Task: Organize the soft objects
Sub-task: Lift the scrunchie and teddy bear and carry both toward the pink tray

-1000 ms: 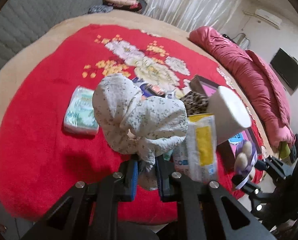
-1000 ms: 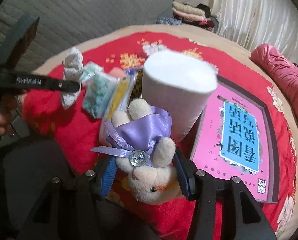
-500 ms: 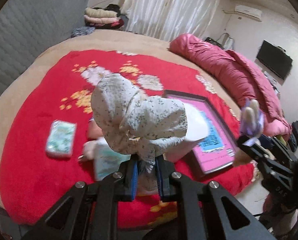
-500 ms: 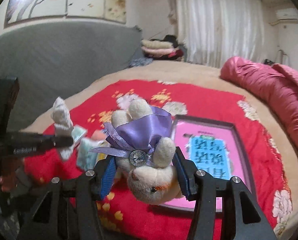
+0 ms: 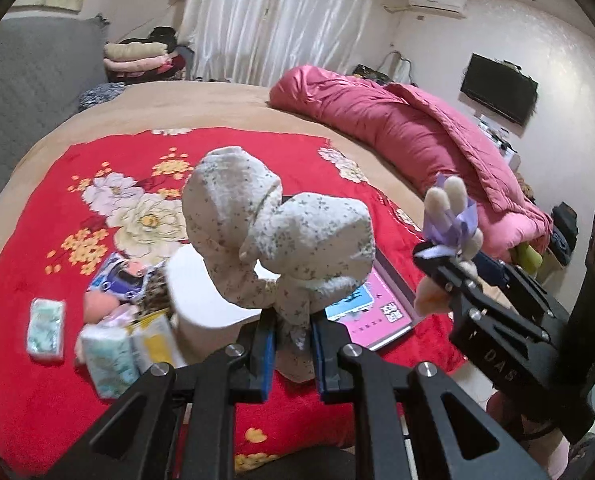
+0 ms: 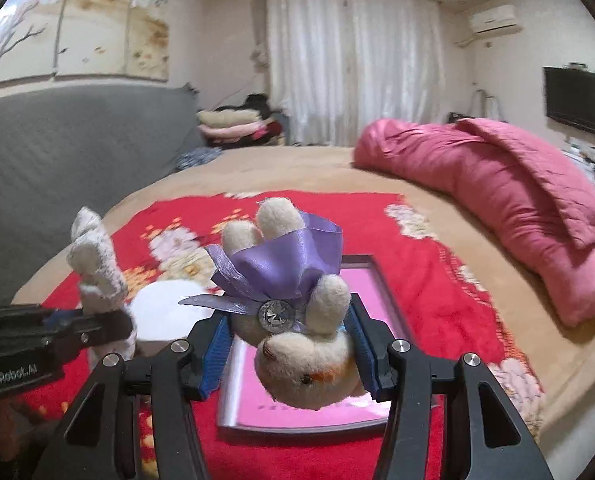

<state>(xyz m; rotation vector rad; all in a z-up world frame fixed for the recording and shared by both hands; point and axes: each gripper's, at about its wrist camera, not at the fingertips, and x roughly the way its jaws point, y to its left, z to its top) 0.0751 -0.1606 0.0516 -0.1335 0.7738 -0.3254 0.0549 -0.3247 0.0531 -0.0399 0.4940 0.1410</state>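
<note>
Far left of the bed: a small tissue pack (image 5: 45, 328) is seen lying alone on the red blanket (image 5: 37, 264), apart from the rest.
Cluster beside it: a second tissue pack (image 5: 107, 356), a yellow-marked packet (image 5: 156, 338), a pink soft lump (image 5: 100, 306) and a leopard-print item (image 5: 155, 290) are crowded together, touching; none of it looks sorted yet.
White roll: a white cylinder (image 5: 201, 292) is stood upright in the middle of the heap, partly hidden behind the held cloth.
Left gripper (image 5: 293, 346): the jaws are closed on the tail of a floral cloth bundle (image 5: 277, 236), which is held up above the blanket, clear of the pile.
Pink book: a pink framed book (image 6: 297, 396) is lying flat on the blanket under both held things.
Right gripper (image 6: 289, 346): the jaws are clamped on a plush bunny (image 6: 297, 344) with a purple ribbon bow (image 6: 285, 268), carried head-down in the air.
Right edge: a pink quilt (image 6: 497, 200) is left rolled along the bed's far side.
Progress: judged early to middle. Two soft things are lifted but not set down anywhere.
Left to do: both carried things must be placed, and the heap separated; no destination can be made out.
</note>
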